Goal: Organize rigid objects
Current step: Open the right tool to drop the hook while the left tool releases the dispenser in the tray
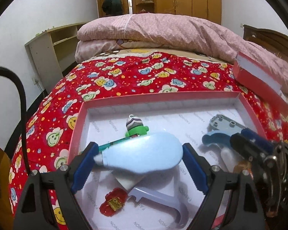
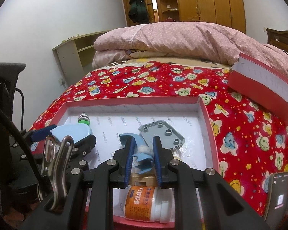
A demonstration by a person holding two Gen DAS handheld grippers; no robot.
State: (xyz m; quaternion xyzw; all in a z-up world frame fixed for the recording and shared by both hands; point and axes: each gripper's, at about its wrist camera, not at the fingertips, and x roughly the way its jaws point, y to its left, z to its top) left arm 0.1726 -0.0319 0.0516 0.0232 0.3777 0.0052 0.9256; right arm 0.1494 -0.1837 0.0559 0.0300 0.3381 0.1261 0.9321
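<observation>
My left tool [image 1: 138, 164] stands wide, clamped across a pale blue bottle [image 1: 144, 155] above the box [image 1: 163, 96] on the bed. My right tool [image 2: 143, 155] is pinched tight on a blue clip [image 2: 142, 161] – the box's liner reads "FASHION".

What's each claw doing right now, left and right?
Left claw: closed on the wide light-blue object.
Right claw: shut on the blue hook-shaped piece.

Hand-held grippers [image 1: 138, 164] [image 2: 142, 149] (both loaded)
</observation>
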